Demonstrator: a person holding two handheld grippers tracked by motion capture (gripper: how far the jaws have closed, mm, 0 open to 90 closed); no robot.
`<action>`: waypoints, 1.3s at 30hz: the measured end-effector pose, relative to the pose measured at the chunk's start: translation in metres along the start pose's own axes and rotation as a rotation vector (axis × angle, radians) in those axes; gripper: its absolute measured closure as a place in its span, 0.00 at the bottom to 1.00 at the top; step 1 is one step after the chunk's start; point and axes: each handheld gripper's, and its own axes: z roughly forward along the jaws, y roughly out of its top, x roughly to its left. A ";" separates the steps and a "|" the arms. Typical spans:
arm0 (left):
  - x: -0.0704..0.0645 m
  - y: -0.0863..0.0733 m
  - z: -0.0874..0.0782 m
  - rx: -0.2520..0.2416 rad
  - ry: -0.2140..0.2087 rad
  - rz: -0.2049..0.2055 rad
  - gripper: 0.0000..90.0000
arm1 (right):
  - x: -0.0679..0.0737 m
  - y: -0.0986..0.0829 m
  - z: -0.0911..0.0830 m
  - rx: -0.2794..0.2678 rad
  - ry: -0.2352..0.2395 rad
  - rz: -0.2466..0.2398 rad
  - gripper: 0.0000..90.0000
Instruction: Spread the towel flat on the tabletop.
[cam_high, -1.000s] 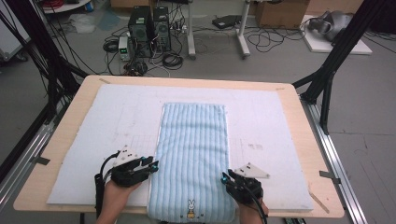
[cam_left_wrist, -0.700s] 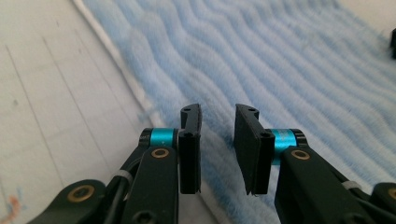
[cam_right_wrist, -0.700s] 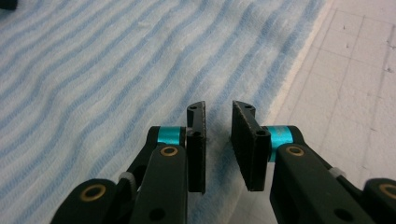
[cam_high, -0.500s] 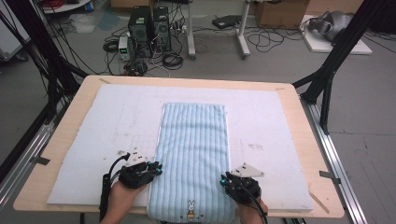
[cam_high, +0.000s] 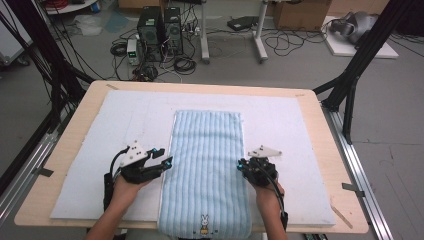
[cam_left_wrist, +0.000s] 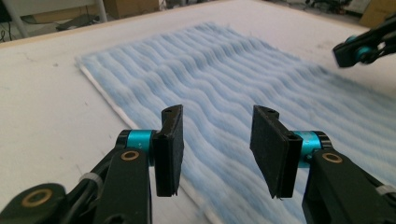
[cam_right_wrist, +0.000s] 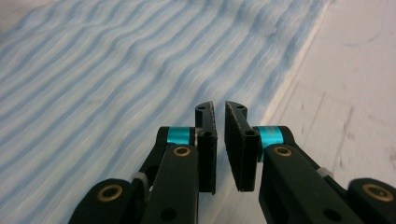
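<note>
I see the blue striped towel (cam_high: 207, 170) lying flat and lengthwise on the white mat (cam_high: 90, 150), with its near end hanging just over the table's near edge. A small rabbit motif (cam_high: 204, 223) sits at that near end, between my two forearms.

My left gripper (cam_high: 166, 162) sits at the towel's left long edge, tips pointing inward at the cloth. In the left gripper view its jaws stand wide apart with nothing between the pads (cam_left_wrist: 170, 149), so it is clearly open. The towel's white-trimmed edge runs just under and ahead of the left pad, and the ribbed blue surface spreads out ahead and to the right of the tips. I cannot tell whether the pads touch the cloth. Far ahead and to the right in that view, I can see the tip of the other gripper.

My right gripper (cam_high: 242, 166) is at the towel's right long edge, directly across from the left one, with the towel's width between them. In the right gripper view (cam_right_wrist: 219, 149) its jaws are nearly together, only a narrow slit between the pads, and nothing is caught in it. The towel's edge runs ahead of the tips, with blue cloth to their left and bare mat to their right.
</note>
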 end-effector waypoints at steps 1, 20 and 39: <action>0.004 0.002 0.001 -0.010 0.007 -0.025 0.59 | -0.003 0.004 0.006 0.004 -0.001 0.004 0.92; 0.048 0.025 -0.011 0.016 -0.073 -0.155 0.26 | -0.039 0.015 -0.011 -0.044 0.034 0.009 0.40; 0.048 0.024 -0.023 0.010 0.010 -0.127 0.26 | -0.063 0.001 -0.042 -0.132 0.007 0.017 0.12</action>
